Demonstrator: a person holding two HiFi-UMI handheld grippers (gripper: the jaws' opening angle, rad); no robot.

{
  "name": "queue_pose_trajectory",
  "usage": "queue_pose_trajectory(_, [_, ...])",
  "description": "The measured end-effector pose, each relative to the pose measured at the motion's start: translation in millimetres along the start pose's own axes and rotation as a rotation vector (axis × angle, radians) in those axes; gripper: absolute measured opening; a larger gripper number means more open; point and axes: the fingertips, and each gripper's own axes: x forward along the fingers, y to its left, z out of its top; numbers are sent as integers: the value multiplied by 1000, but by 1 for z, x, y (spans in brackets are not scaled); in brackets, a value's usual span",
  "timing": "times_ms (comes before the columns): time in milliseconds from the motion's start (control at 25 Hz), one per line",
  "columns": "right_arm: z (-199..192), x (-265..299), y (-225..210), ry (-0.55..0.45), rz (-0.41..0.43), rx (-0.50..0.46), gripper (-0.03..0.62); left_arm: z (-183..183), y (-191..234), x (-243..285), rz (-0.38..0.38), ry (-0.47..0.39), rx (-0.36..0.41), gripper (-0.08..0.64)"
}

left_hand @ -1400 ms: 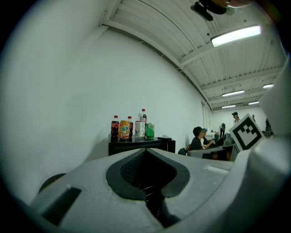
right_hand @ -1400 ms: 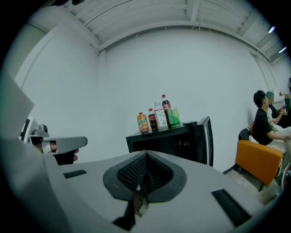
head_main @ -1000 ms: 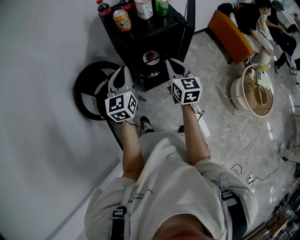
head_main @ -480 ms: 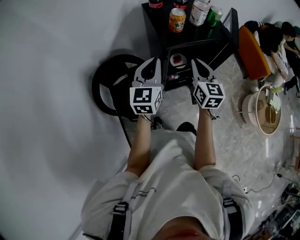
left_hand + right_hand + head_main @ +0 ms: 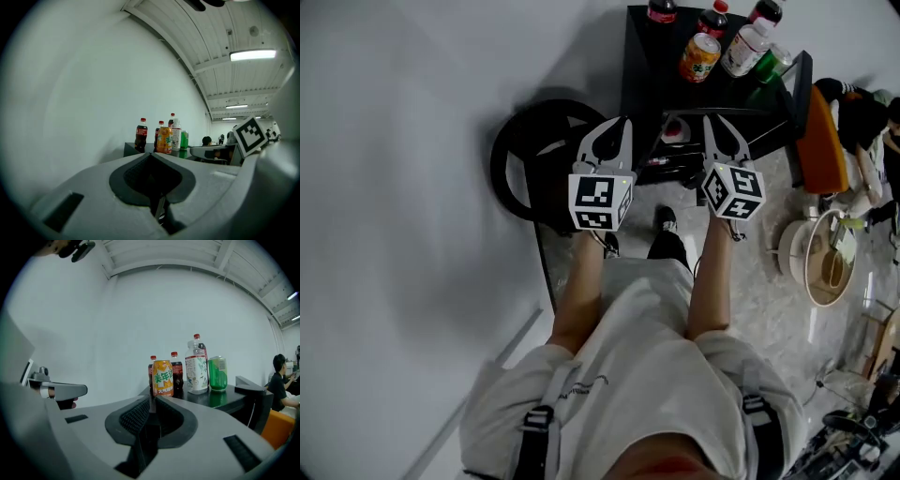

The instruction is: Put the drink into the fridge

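Head view: a person in a pale shirt stands on a grey marbled floor (image 5: 769, 309) with both forearms stretched forward and one gripper in each hand.
Left gripper (image 5: 622, 124): the jaws are closed together with nothing between them. It is held about level and points toward the black cabinet (image 5: 647, 94).
Right gripper (image 5: 712, 122): the jaws are pressed together and hold nothing. It sits side by side with the left one and aims at the same cabinet.
Drinks: all stand upright in a cluster on the cabinet's top surface (image 5: 652, 47), apart from both grippers and untouched.
Orange can (image 5: 700, 57): nearest the grippers, at the front of the cluster.
Cola bottles (image 5: 662, 11): red-capped and dark, standing behind the orange can toward the wall (image 5: 412, 187).
Clear bottle (image 5: 742, 49): has a white label and stands just beside the orange can on its right.
Green can (image 5: 775, 61): at the right end of the cluster, near the surface's edge.
Cabinet front: an open shelf holds a small round red-and-white item (image 5: 675, 131); what it is cannot be told.
Black round object (image 5: 525, 169): on the floor against the wall, just left of the cabinet.
Right of the cabinet: an orange sofa (image 5: 821, 141) with a seated person (image 5: 862, 117), and a pale round tub (image 5: 825, 258) on the floor nearer the camera.
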Motion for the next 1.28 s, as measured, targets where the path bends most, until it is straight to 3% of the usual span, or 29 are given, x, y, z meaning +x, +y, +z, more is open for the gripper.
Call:
queue_pose_trajectory(160, [16, 32, -12, -18, 67, -4, 16, 4, 6, 18, 64, -7, 2, 9])
queue_pose_trajectory(200, [20, 39, -13, -23, 96, -2, 41, 5, 6, 22, 80, -8, 4, 9])
queue_pose_trajectory(320, [33, 60, -13, -52, 194, 20, 215, 9, 10, 38, 129, -17, 2, 9])
queue_pose_trajectory(640, [43, 115, -24, 14, 287, -82, 359, 16, 13, 74, 255, -39, -6, 9])
queue_pose_trajectory(880, [31, 145, -19, 163, 346, -209, 371, 19, 17, 79, 360, -54, -7, 9])
queue_pose_trajectory(1080, [39, 154, -11, 153, 399, -175, 370, 21, 19, 67, 462, -69, -17, 9])
queue_pose_trajectory(1280, [40, 150, -5, 150, 443, -206, 339, 20, 13, 51, 543, -73, -18, 9])
